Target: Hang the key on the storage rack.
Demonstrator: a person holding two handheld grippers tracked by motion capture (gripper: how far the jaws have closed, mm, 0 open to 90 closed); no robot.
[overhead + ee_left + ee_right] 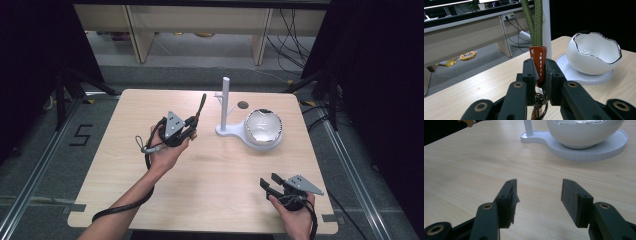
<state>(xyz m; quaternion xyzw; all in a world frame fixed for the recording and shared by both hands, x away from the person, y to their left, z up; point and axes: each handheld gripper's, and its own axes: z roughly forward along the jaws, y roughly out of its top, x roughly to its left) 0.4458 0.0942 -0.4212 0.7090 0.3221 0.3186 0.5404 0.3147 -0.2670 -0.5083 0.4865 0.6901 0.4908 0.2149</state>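
Firmly, left claw [540, 72] pinches keychain strap [538, 63].

Strap: your left gripper [540, 75] pinches the keychain [537, 63] by its orange leather tab; its green cord loop rises upright
Stand: the white post stand [225, 105] with its bowl [263, 127] sits just beyond

Passage at 12 o'clock is obstructed by the white stand [226, 107] and cracked-egg bowl [263, 127]; bare table [210, 185] is left at 6 o'clock.
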